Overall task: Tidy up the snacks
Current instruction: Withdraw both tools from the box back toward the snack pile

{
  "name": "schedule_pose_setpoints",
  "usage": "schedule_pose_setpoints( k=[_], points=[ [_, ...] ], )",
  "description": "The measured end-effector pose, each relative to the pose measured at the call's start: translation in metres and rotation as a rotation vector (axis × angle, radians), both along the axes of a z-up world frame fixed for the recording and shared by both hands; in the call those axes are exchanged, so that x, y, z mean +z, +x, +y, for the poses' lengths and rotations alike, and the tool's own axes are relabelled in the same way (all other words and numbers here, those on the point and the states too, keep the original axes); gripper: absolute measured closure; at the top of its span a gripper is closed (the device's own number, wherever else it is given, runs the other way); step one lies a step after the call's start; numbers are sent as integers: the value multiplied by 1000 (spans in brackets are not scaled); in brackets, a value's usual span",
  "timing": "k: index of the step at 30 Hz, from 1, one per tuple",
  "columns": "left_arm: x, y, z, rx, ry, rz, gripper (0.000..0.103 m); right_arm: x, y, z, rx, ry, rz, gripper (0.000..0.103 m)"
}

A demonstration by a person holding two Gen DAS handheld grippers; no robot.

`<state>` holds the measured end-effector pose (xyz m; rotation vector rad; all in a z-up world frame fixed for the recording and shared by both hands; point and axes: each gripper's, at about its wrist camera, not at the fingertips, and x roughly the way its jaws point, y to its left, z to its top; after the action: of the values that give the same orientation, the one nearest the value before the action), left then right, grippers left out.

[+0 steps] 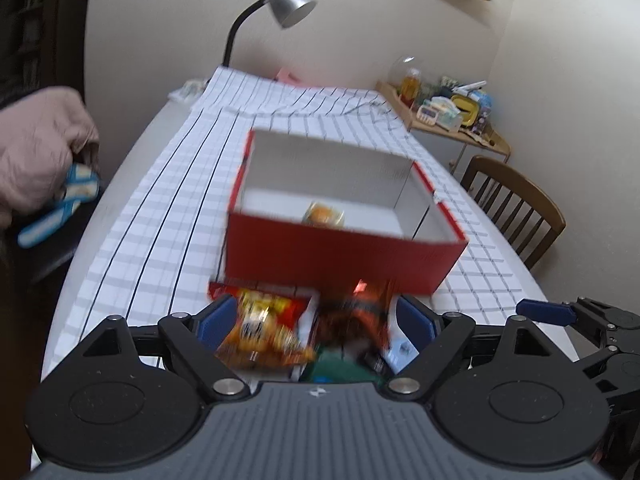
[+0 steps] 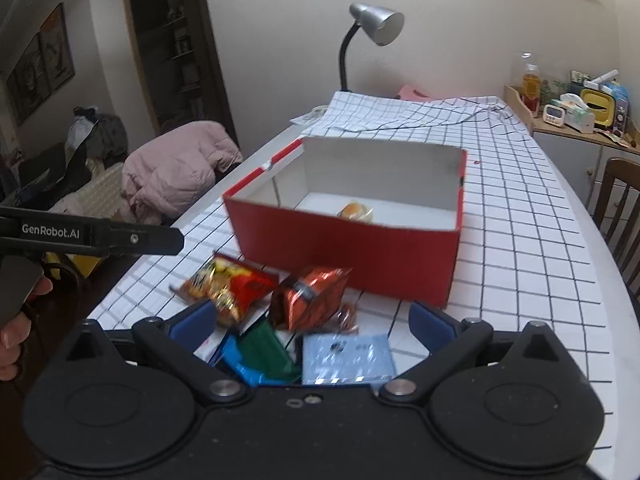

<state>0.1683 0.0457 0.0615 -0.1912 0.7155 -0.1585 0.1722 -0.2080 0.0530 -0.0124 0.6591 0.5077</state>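
Between the spread, empty jaws of the right gripper, light crinkly snack packets are lying; beyond them the red box is waiting. Slippery foil is probably pinching best at a sealed edge. The left gripper is hovering released too.

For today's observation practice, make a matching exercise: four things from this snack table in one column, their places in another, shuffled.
1. round yellow wrapped snack
2. shiny orange foil packet
3. silver gooseneck desk lamp
4. pale blue flat packet

a. nearest the right gripper
b. far table end
c. inside the red cardboard box
d. just before the box

Pairs: 1-c, 2-d, 3-b, 4-a
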Motion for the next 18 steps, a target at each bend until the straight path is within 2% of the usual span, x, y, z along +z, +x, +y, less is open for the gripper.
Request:
schedule_pose_setpoints(
  k=[6,11,18],
  points=[
    [-31,-19,18,73,2,83,15,-21,-16,17,82,-40,9,0],
    [-59,-24,26,117,-23,175,15,-36,-21,34,165,-84,12,0],
    [-87,-25,27,162,-24,258,15,-54,-25,57,277,-177,-2,3]
  ],
)
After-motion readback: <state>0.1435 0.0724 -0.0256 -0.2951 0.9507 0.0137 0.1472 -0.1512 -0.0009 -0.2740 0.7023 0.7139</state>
